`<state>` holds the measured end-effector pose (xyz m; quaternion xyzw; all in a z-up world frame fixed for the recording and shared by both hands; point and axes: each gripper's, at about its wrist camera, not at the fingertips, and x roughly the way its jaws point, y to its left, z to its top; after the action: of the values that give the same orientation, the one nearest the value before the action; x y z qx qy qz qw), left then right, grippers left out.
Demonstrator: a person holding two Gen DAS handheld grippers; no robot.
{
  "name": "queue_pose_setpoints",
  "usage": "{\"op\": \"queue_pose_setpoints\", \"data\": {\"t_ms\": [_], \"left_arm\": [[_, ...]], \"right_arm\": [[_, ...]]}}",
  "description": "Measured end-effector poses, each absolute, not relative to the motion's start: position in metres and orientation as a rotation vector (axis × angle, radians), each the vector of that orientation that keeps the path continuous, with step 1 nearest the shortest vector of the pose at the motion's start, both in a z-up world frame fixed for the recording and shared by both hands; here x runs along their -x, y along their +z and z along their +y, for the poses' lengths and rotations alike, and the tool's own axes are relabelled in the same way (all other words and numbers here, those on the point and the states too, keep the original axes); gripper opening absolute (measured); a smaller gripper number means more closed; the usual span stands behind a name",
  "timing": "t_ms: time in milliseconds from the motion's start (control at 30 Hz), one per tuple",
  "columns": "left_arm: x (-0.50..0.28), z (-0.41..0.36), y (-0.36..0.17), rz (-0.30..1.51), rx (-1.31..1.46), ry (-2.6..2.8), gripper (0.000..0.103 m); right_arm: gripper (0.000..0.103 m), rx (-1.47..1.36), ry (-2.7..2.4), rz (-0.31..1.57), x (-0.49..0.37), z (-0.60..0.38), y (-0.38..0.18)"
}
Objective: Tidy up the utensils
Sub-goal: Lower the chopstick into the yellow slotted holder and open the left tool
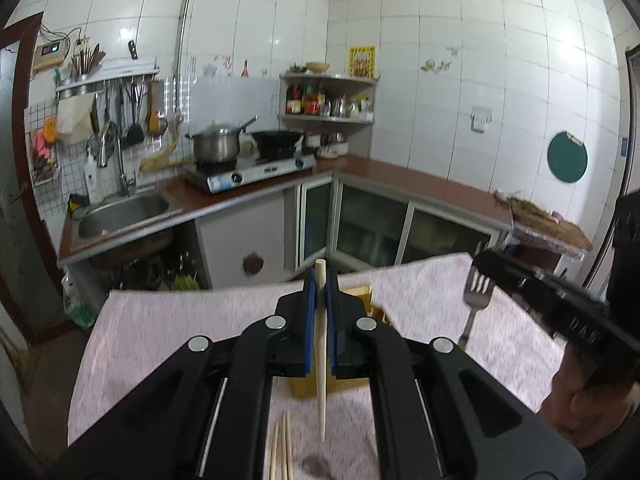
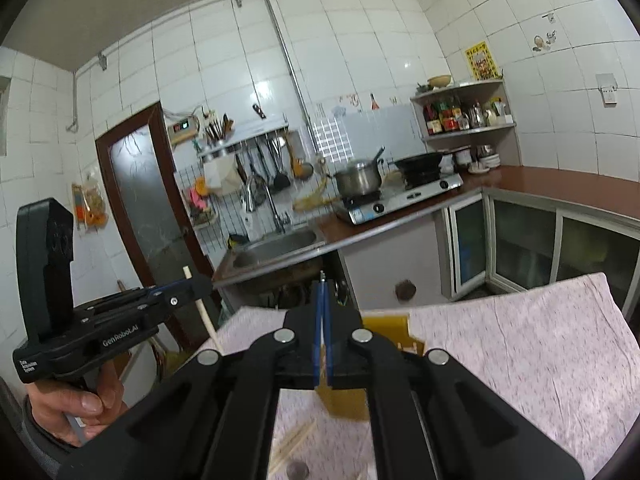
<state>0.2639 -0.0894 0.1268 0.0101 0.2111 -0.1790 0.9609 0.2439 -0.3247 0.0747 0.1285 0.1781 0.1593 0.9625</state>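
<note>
while each hand-held gripper (image 1: 320, 280) grips, box (image 2: 394, 330) waits.

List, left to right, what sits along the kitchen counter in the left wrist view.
sink → steel pot → black wok → corner shelf → straw mat at the counter's right end.

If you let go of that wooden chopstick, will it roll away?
Probably a little. The chopstick looks round and tapered, so it would likely curve rather than roll far, and the cloth-covered table may slow it. It seems stiff and light: the left gripper holds it straight by its jaws alone.
</note>
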Motion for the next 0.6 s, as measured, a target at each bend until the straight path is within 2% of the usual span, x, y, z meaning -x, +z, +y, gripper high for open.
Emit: {"op": "queue_pose_setpoints", "data": {"t_ms": [267, 600], "left_arm": [[-0.307, -0.103, 0.147, 0.368, -0.022, -0.366, 0.004], [-0.364, -0.116, 0.127, 0.374, -0.012, -0.386, 0.004]], "right_arm": [[0.001, -0.277, 0.331, 0.324, -0.285, -0.325, 0.074], [0.001, -0.301, 0.336, 0.336, -0.333, -0.324, 0.045]]}}
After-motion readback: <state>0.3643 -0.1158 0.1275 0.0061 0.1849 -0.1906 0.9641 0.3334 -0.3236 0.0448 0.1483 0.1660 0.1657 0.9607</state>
